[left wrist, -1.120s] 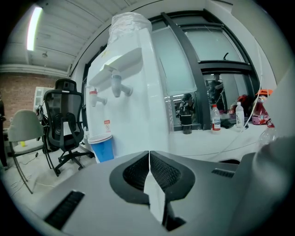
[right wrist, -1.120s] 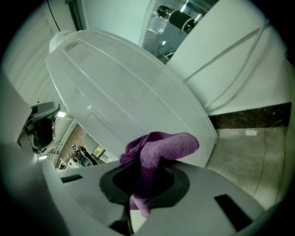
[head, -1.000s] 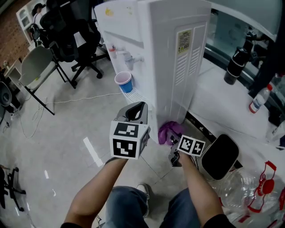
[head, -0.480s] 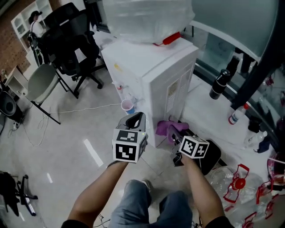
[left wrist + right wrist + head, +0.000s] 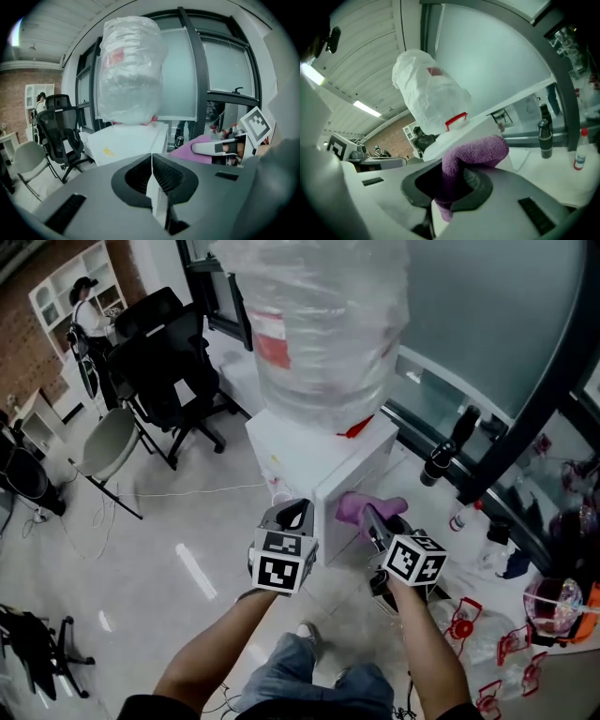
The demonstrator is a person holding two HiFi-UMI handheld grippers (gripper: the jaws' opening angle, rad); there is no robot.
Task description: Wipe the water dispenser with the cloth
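The white water dispenser (image 5: 323,465) stands ahead with a plastic-wrapped bottle (image 5: 319,324) on top. My right gripper (image 5: 375,519) is shut on a purple cloth (image 5: 364,507), held against the dispenser's right side near its top corner. In the right gripper view the purple cloth (image 5: 473,157) bulges out between the jaws toward the water dispenser (image 5: 459,136). My left gripper (image 5: 292,514) is shut and holds nothing, in front of the dispenser's near corner. The left gripper view shows the dispenser top (image 5: 126,143), the cloth (image 5: 192,152) and the right gripper's fingers (image 5: 213,148).
Black office chairs (image 5: 173,362) and a grey folding chair (image 5: 108,442) stand at the left on the tiled floor. A person (image 5: 86,310) is at the far left by shelves. Dark bottles (image 5: 441,463) stand on the white ledge at right; wrapped water bottles (image 5: 473,629) lie at lower right.
The head view has risen, so the bottle on the dispenser now fills the top. My right gripper with the cloth has moved up the dispenser's side toward its top; the left gripper rose too.
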